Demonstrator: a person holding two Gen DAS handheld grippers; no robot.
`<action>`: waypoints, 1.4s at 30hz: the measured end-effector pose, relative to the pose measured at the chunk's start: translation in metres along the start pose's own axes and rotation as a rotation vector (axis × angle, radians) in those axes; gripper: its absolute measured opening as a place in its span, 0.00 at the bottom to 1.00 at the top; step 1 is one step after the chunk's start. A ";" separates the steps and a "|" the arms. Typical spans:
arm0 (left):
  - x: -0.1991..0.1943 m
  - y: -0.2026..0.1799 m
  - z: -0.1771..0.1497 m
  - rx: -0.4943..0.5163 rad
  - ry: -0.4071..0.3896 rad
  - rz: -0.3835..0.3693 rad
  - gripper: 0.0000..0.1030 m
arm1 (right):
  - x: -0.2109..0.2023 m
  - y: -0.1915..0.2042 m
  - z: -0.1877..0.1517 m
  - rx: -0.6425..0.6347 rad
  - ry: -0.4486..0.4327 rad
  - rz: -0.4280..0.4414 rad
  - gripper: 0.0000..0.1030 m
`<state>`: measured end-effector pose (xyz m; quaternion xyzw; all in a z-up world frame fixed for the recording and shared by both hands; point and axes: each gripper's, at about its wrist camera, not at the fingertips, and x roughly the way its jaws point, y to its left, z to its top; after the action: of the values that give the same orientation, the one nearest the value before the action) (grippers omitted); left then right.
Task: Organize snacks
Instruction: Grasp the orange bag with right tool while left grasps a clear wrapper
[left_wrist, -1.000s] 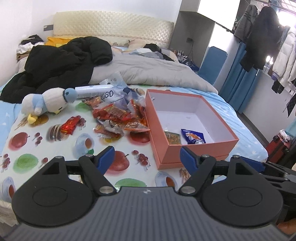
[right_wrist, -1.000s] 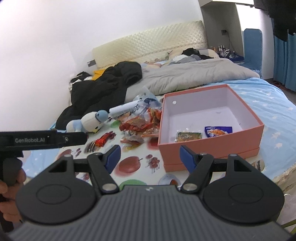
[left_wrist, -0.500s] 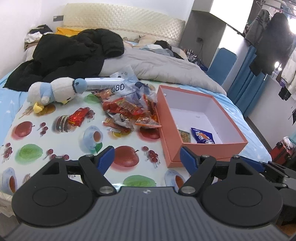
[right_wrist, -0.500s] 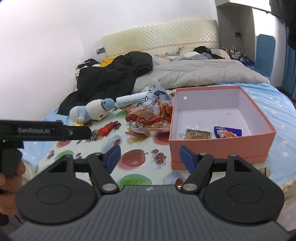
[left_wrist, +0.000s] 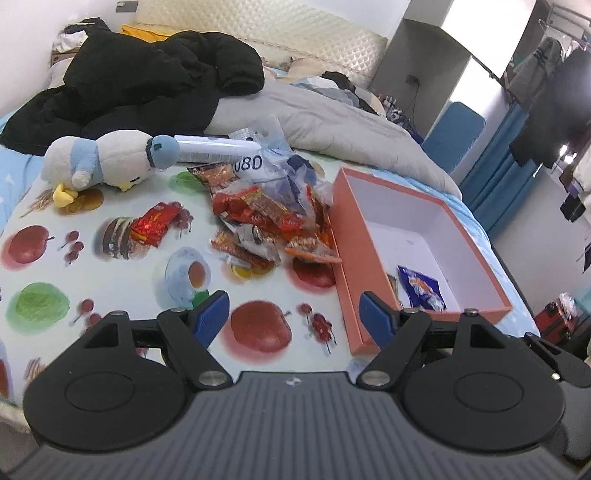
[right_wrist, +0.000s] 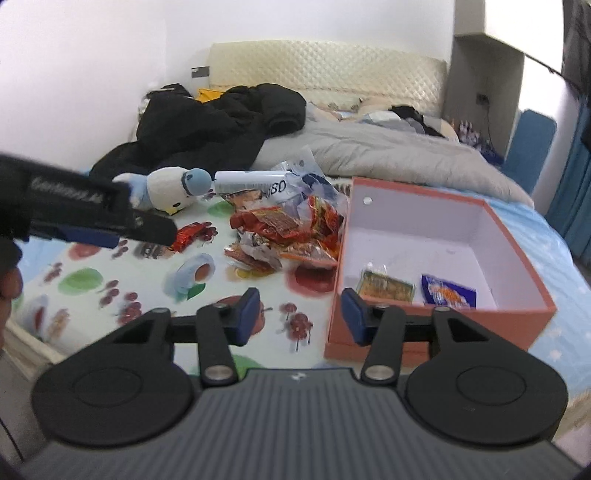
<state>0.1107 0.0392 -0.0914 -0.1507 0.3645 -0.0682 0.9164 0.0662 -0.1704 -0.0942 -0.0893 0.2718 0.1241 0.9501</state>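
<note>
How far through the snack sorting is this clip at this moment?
Early on. Done: two packets lie in the pink box, a blue packet and a green-gold packet. In hand: nothing; the left gripper and right gripper are both open and empty. Left: the snack pile beside the box and a lone red packet on the fruit-print cloth.

snack wrappers (left_wrist: 258, 214): glossy crinkled foil
box (left_wrist: 476, 240): matt card
penguin toy (left_wrist: 107, 158): soft plush
sheet (left_wrist: 110, 288): smooth printed cloth
</note>
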 end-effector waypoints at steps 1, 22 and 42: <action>0.004 0.003 0.002 -0.008 -0.004 -0.004 0.79 | 0.006 0.005 0.001 -0.028 -0.006 -0.013 0.49; 0.246 0.110 0.056 -0.324 0.202 -0.202 0.70 | 0.224 0.082 -0.015 -0.540 0.054 -0.316 0.33; 0.285 0.109 0.040 -0.271 0.245 -0.221 0.30 | 0.266 0.072 -0.032 -0.657 0.075 -0.385 0.08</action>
<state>0.3465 0.0846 -0.2835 -0.3022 0.4605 -0.1364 0.8234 0.2485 -0.0595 -0.2720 -0.4428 0.2304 0.0206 0.8663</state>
